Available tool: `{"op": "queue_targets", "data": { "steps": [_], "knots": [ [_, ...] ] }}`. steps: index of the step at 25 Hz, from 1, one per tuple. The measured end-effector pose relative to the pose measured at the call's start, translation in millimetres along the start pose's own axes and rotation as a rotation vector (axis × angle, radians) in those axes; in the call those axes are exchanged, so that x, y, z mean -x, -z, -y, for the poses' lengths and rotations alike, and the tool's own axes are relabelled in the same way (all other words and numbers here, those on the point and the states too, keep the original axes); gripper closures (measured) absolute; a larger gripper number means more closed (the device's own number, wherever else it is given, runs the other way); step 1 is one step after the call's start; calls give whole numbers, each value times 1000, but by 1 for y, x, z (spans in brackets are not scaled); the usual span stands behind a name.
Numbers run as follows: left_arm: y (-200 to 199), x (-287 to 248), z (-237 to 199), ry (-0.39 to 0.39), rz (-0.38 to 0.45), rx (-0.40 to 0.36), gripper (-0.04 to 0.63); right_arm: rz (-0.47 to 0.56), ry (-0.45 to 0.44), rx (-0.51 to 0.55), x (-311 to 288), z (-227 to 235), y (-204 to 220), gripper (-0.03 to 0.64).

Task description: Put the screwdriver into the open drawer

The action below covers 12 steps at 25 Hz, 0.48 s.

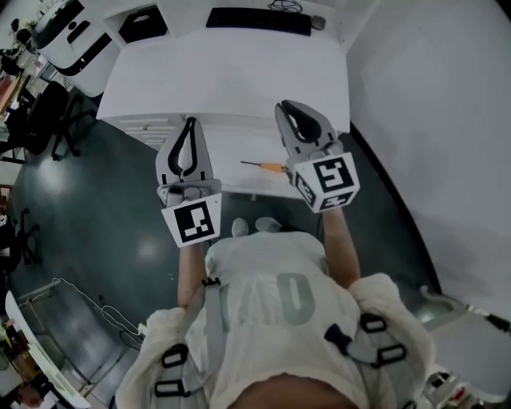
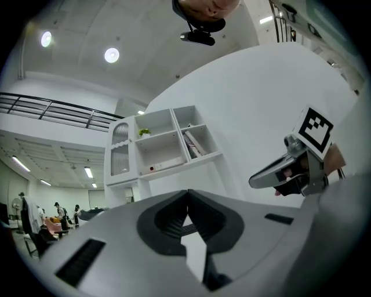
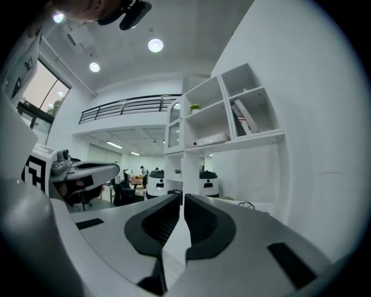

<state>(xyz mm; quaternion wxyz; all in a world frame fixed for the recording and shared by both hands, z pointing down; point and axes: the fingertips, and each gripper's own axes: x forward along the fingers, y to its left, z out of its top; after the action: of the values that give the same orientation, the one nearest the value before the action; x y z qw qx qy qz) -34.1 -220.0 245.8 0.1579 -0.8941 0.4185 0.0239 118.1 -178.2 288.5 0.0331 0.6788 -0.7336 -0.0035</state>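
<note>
A screwdriver with an orange handle lies in the open white drawer under the desk, between my two grippers in the head view. My left gripper is held up in the air to the left of it, jaws shut and empty. My right gripper is raised to the right of the screwdriver, its jaws closed together with nothing between them. Both gripper views look level across the room, so neither shows the drawer or the screwdriver. The left gripper sees the right gripper beside it. The right gripper sees the left gripper.
A white desk carries a black keyboard and a mouse. A white wall runs along the right. Black office chairs stand at the left. A white wall shelf faces both grippers. My shoes stand below the drawer.
</note>
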Motion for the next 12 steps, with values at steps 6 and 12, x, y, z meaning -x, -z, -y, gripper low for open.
{"op": "queue_targets", "data": {
  "steps": [6, 12],
  "knots": [
    [4, -9, 10, 50, -4, 20, 589, 82, 157, -76, 27, 16, -10, 612],
    [11, -16, 13, 72, -11, 27, 589, 61, 186, -96, 29, 21, 0, 612]
  ]
}}
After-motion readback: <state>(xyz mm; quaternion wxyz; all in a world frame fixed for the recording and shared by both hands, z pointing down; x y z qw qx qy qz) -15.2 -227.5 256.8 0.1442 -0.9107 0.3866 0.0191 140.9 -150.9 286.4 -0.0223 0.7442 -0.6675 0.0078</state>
